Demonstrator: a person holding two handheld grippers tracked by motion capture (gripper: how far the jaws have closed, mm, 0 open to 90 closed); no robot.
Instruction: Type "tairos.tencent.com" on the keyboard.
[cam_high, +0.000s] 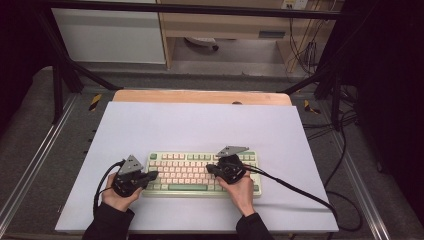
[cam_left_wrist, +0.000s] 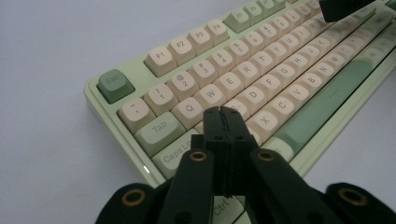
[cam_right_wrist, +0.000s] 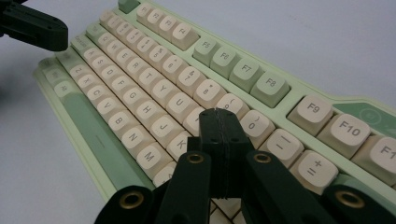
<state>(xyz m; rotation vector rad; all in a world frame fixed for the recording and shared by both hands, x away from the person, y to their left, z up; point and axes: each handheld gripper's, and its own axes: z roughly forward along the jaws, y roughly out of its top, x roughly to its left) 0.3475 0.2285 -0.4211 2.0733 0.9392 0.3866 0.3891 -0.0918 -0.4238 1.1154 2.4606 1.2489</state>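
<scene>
Where a white sheet (cam_high: 200, 125) covers the table, keyboard (cam_high: 190, 172) centred, both hand-held grippers closed, perhaps touching keys.

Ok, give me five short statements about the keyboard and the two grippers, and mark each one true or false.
1. The keyboard lies on a white sheet. True.
2. The left gripper has its jaws wide open. False: they are pressed together, holding nothing.
3. The right gripper is shut, its tip over the keys near O and P. True.
4. The Esc key is cream like the letter keys. False: it is green.
5. Both grippers rest on the sheet, away from the keyboard. False: each hangs over one end of the keyboard.
</scene>
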